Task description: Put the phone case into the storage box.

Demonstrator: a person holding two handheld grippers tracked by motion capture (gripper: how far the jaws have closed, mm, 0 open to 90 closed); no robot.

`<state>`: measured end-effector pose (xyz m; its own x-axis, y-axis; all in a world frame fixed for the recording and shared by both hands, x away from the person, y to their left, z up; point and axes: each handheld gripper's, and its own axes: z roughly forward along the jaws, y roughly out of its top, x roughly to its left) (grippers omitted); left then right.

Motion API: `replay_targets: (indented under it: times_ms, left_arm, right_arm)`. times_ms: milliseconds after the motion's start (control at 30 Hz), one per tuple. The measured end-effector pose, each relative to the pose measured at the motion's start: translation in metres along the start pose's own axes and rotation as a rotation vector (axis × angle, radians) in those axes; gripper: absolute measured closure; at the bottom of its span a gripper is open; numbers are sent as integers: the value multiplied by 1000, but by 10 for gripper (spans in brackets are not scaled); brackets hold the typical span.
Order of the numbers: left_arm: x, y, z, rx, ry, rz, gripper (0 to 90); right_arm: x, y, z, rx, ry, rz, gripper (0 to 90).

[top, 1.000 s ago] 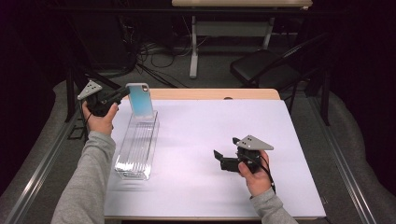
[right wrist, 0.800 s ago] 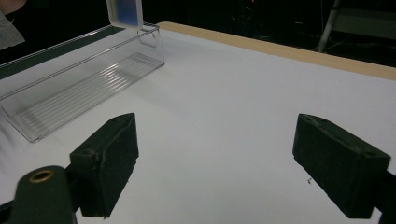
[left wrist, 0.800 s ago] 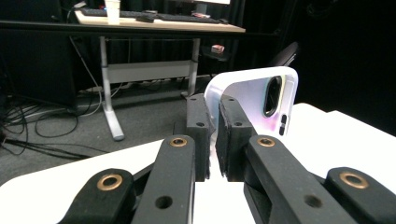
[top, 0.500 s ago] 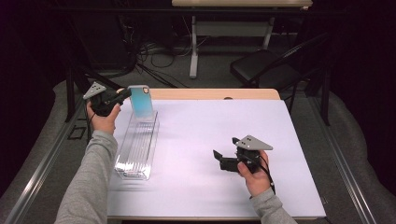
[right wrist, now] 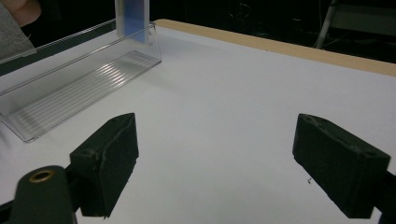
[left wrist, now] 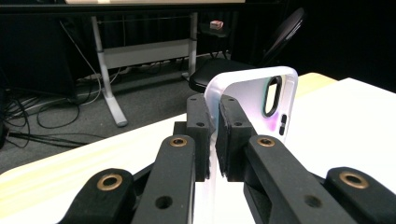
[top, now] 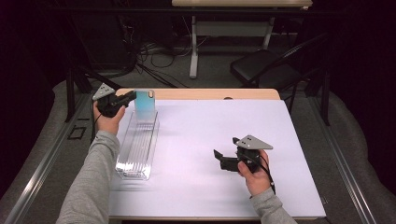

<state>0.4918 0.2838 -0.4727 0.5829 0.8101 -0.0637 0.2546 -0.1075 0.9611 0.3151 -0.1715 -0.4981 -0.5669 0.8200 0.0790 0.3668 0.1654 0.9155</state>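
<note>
Two grippers: one in each of the person's hands, well apart across the white table (top: 201, 140).
Left gripper (left wrist: 212, 135): its black fingers (left wrist: 233, 135) are pressed onto one edge of a phone case, pinching it; the case wall sits between the two pads.
Left gripper in the high view (top: 127, 99): held at the table's far left corner, jaws pointing toward the case.
Phone case (left wrist: 252, 100): pale, translucent, upright; it rises just past the fingertips, with its dark oval camera cut-out above and to the right of them.
Phone case from above (top: 144, 104): bluish, standing on end over the far end of the clear tray.
Clear tray (top: 138, 147): long, see-through, ribbed floor; it lies below the pinching fingers and runs back toward the person.
Right gripper (right wrist: 215, 161): fingers spread wide, bare table between them, nothing touching either pad.
Right gripper in the high view (top: 223, 158): low over the near right part of the table, jaws pointing left.
Tray from the right gripper view (right wrist: 70, 88): far off beyond the left finger, the case (right wrist: 133, 16) at its far end.
Writing: no brand, label or lettering can be read on the case, the tray or the grippers.
</note>
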Motion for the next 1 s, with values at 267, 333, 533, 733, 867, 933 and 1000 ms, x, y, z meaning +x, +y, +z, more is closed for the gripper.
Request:
replay_targets:
  times_ms: [267,333,533,733,867,933,1000]
  left_arm:
    - [0,-3,4,32,10,40,850]
    - [-1,-4,5,38,15,49,849]
    - [-4,-5,9,60,13,72,849]
    - [-3,-7,12,65,23,72,849]
    - [-1,-8,12,68,22,62,849]
    - [0,-9,12,73,23,60,849]
    - [0,-9,12,78,18,67,849]
  right_arm:
    - [-1,-1,0,-4,-1,-2,139]
    - [-1,-1,0,-3,-2,-2,139]
    - [-1,-1,1,0,0,-6,139]
    - [-1,-2,1,-1,2,-6,139]
    - [-2,-2,1,2,2,-5,140]
    - [-2,-2,1,3,3,-7,140]
    - [-2,-2,1,1,3,-5,140]
